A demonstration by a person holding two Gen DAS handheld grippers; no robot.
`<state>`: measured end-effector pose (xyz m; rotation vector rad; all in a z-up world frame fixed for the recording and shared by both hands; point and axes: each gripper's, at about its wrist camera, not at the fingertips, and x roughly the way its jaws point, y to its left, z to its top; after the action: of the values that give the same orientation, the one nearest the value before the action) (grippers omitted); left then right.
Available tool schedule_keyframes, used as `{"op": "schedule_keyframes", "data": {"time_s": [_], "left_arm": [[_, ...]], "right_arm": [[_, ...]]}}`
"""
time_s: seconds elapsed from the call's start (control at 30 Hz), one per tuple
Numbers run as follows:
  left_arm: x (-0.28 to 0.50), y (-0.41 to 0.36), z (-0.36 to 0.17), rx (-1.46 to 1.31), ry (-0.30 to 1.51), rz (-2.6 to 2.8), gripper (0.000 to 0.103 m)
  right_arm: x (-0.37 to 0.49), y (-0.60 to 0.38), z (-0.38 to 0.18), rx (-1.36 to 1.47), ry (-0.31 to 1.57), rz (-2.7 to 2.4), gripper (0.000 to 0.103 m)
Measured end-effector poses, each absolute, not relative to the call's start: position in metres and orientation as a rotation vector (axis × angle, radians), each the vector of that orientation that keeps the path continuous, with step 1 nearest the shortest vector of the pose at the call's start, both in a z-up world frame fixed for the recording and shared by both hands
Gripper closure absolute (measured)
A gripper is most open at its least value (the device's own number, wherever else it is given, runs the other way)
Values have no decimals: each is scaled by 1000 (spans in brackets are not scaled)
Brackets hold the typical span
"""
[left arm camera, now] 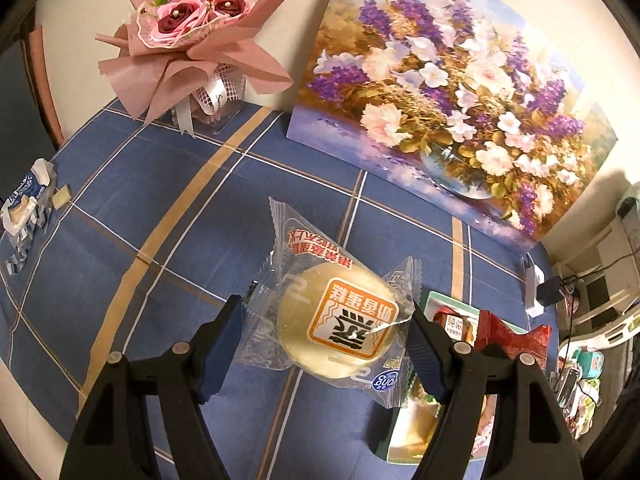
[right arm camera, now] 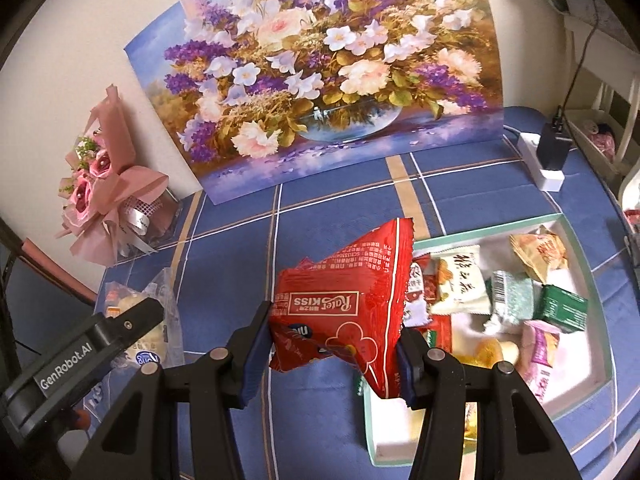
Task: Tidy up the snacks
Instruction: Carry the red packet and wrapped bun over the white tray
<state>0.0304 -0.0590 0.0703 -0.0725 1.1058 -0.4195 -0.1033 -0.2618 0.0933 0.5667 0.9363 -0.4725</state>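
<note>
Clearly, in the left wrist view, the left gripper [left arm camera: 326, 344] is clamped on a round pale steamed cake in a clear crinkled plastic wrapper [left arm camera: 338, 322], held above the blue checked tablecloth [left arm camera: 168, 216]; the blue pads [left arm camera: 222, 344] bear on the loose film at the wrapper's sides as much as on the cake, so the packet could slide or pivot out if the film gives. At about four o'clock from the cake lies the shallow white tray with a green rim [left arm camera: 434, 300], mostly hidden behind the right-hand finger, which makes a blind set-down likely to catch the rim. At ten o'clock, well apart, an opened blue-and-white wrapper [left arm camera: 24, 208] lies near the cloth's edge. In the right wrist view, the right gripper [right arm camera: 334, 354] is clamped on a red foil snack packet [right arm camera: 344, 304], gripped across its puffed lower half with the upper corner free; a hard squeeze could burst it, and its slick foil could slip. The tray [right arm camera: 576, 248], at three o'clock, already holds assorted wrapped snacks [right arm camera: 516, 292], so a careless drop could spill over the rim. The left gripper [right arm camera: 132, 316] hangs near at nine o'clock, and the two could collide over the tray.
</note>
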Motion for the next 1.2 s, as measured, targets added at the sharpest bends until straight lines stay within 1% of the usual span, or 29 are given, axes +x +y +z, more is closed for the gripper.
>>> {"op": "schedule_keyframes", "data": {"time_s": [0.3, 0.53, 0.9, 1.2], "left_arm": [[4, -65, 79, -61, 1082, -459, 26], [-20, -81, 69, -28, 1104, -491, 26], [-63, -133, 55, 88, 1121, -594, 26], [-83, -165, 47, 141, 1133, -668, 26]], "right_arm": [[-130, -264, 104, 577, 918, -502, 48], [-157, -277, 101, 604, 921, -544, 48], [-205, -324, 88, 671, 926, -668, 48], [-231, -352, 85, 720, 905, -736, 48]]}}
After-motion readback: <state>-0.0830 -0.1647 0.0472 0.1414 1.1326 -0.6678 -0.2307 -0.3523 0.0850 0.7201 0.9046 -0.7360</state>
